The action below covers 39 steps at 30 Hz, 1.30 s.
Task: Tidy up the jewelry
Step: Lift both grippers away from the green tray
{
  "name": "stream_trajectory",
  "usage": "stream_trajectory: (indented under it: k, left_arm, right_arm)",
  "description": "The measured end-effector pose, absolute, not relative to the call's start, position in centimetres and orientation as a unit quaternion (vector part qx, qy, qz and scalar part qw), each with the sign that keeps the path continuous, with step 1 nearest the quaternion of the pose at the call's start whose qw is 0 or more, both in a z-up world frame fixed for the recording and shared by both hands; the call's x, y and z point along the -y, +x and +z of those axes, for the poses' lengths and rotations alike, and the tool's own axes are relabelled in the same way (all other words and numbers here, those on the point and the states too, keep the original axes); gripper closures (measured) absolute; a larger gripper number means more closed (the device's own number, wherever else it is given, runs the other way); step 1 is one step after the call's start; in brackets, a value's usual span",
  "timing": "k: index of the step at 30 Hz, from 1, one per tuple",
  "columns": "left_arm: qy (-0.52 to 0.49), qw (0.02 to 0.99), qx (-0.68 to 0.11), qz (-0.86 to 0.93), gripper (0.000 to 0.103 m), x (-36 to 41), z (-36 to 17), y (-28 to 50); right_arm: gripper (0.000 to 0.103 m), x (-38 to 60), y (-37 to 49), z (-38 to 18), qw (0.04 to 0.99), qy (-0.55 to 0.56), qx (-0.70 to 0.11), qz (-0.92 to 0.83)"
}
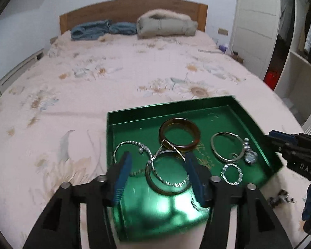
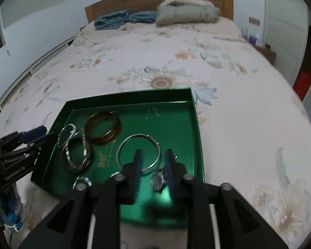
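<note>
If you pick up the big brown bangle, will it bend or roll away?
The brown bangle looks thick and solid, so it probably stays stiff. Its glossy surface may be slippery. Being round, it could roll if set on edge, though the green tray's raised rim would likely stop it.

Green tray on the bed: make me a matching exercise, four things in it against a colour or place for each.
Things:
1. bangle
2. small watch
3. large plain hoop
4. beaded bracelet

Descriptions:
A. thin silver ring, in front of the right gripper's fingertips
B. amber-brown, thick, toward the far side of the green tray
C. silver with a pearl-like end, by the tray's left edge
D. round glassy face, between the right gripper's fingers

Pairs: 1-B, 2-D, 3-A, 4-C
</note>
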State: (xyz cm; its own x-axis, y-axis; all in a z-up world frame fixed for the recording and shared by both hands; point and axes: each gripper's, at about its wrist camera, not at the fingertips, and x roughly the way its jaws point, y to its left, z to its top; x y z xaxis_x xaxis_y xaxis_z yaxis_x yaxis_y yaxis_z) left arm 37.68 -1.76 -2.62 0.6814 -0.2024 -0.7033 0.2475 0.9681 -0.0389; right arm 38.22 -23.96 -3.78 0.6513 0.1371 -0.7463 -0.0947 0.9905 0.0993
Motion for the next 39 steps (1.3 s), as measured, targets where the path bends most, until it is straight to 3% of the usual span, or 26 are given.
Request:
stream_trajectory:
  k: [9,24,36,37,39]
  left_arm:
    - [0.028,0.948,-0.304,-0.09,0.023,1.2,0.4,25.8]
    - [0.048,0.955,-0.284,-0.076,0.021,0.4,2.7,12.0]
    - [0.063,0.964,-0.249,-0.071,0.014,-0.6,4.7,5.7]
    - [0.063,0.964,-0.247,-0.071,0.014,-0.7,4.8,5.4]
    - [0.064,0.965,-0.244,-0.071,0.013,-0.9,5.1,4.7]
  right_arm:
    - [0.058,20.9,28.1,0.1,0.935,-0.022,-0.35,0.048]
    - [0.056,18.3,12.0,2.3,0.953,-0.053,-0.298,0.019]
    - [0.055,16.9,5.1,4.6,0.962,-0.042,-0.267,0.021]
    - [0.054,16.7,4.7,4.8,0.963,-0.041,-0.265,0.023]
    - [0.042,16.5,4.0,5.0,0.964,-0.041,-0.263,0.022]
